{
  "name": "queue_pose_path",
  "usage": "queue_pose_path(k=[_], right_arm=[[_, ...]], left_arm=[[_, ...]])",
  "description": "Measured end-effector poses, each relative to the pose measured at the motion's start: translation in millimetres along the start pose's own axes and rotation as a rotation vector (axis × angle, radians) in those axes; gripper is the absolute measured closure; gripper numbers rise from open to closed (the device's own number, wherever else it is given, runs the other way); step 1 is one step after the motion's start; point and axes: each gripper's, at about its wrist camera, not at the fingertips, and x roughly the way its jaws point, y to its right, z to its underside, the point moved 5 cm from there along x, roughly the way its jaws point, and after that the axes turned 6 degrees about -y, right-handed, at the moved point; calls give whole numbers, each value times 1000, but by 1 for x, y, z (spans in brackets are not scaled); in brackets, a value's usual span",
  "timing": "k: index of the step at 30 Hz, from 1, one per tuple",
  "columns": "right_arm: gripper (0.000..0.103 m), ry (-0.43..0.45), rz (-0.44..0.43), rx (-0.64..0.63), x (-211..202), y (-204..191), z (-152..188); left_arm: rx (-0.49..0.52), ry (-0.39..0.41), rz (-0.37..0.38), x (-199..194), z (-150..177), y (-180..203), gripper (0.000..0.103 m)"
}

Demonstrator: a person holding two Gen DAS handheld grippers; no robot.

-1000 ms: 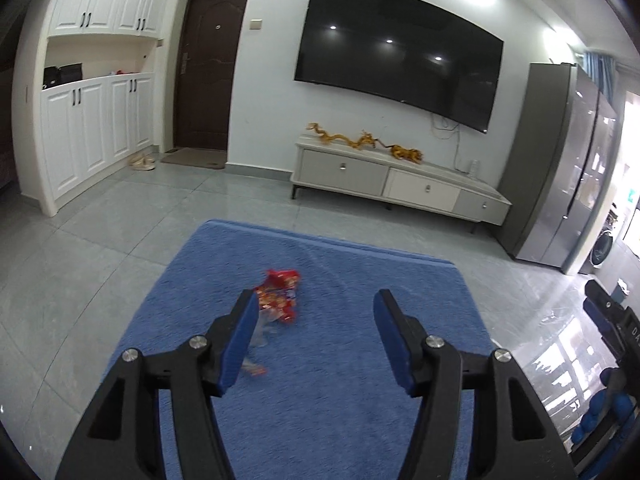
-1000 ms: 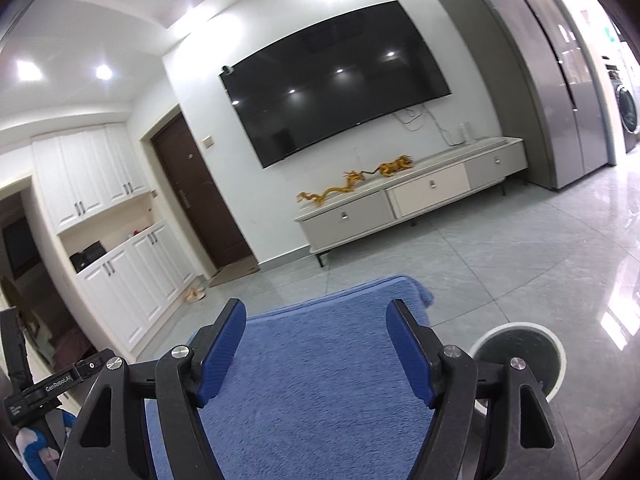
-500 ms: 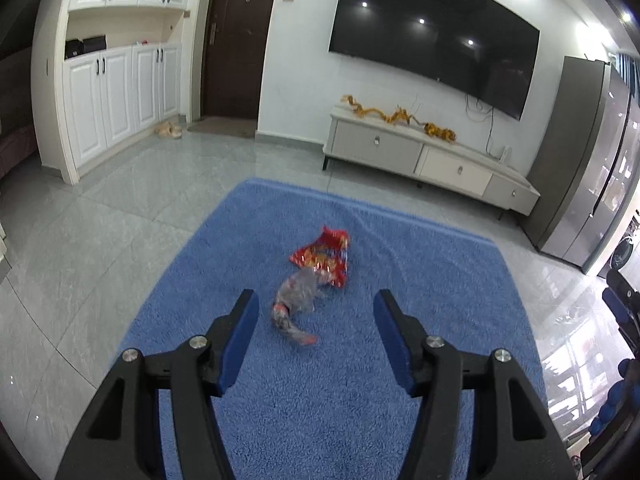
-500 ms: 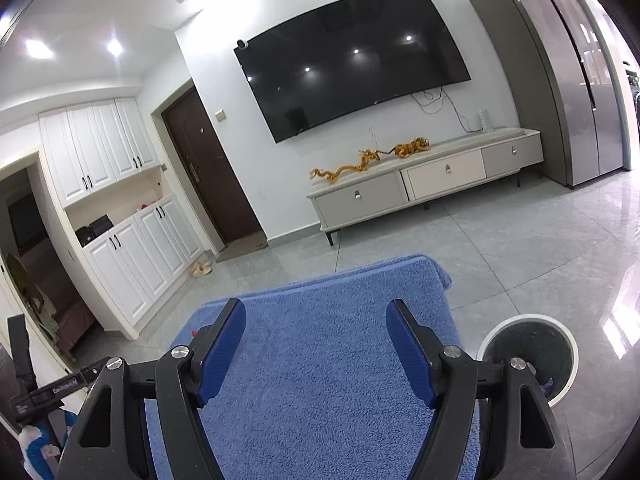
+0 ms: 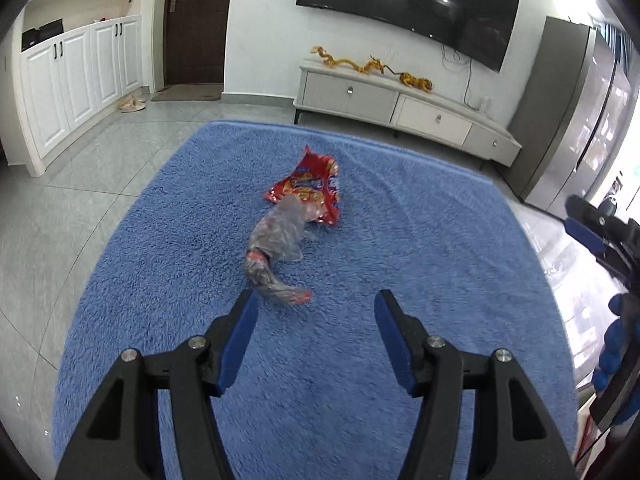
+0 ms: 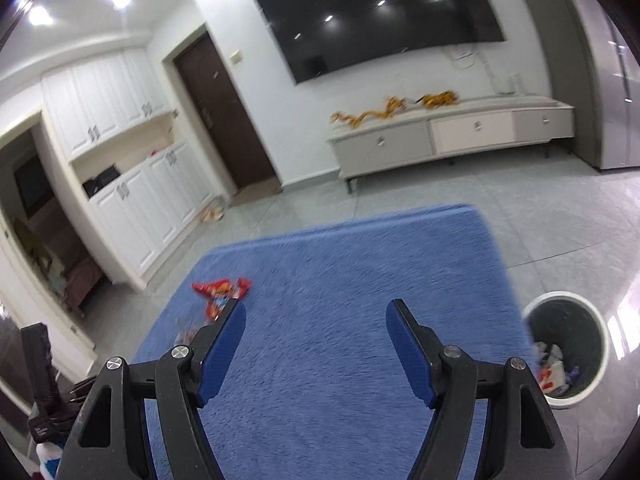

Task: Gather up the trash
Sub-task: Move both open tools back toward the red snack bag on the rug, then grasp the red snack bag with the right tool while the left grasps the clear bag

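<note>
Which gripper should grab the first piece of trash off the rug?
Left. The left gripper is open, with the clear plastic wrapper just ahead of its jaws. The right gripper faces bare blue rug; the red snack bag sits off to its left.

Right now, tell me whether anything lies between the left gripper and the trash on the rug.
Nothing visible does. The left gripper is open, with only bare blue rug between it and the clear plastic wrapper and red snack bag.

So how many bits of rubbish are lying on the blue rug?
2. A red snack wrapper lies near the middle of the blue rug, and a crumpled clear plastic bag lies against its near edge, just ahead of the left gripper. More may hide behind the grippers.
</note>
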Motion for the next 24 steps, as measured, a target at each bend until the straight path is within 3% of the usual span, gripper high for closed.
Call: queue_pose_path(k=[5,11,16,19,21,24], right_arm=[[32,-122,-70,-67,58,-41,-1],[32,-261,-185,-94,140,-85,0],[37,-332,-203,-80,198,-104,1],[45,-357,-199,-57,222,-105,1],[65,-377,-207,-46,234,-104,2],[94,-378,-215,-28,237,-98,0]], left_arm=[[-20,-30,-23,31,-15,-25,44],[-18,-70,20,60,-28,-43,47],[17,-96,46,77,-32,-41,66],[19,-107,56,85,-31,-40,79],[18,-99,48,86,-32,-41,87],[-2,-91,62,83,-31,-43,88]])
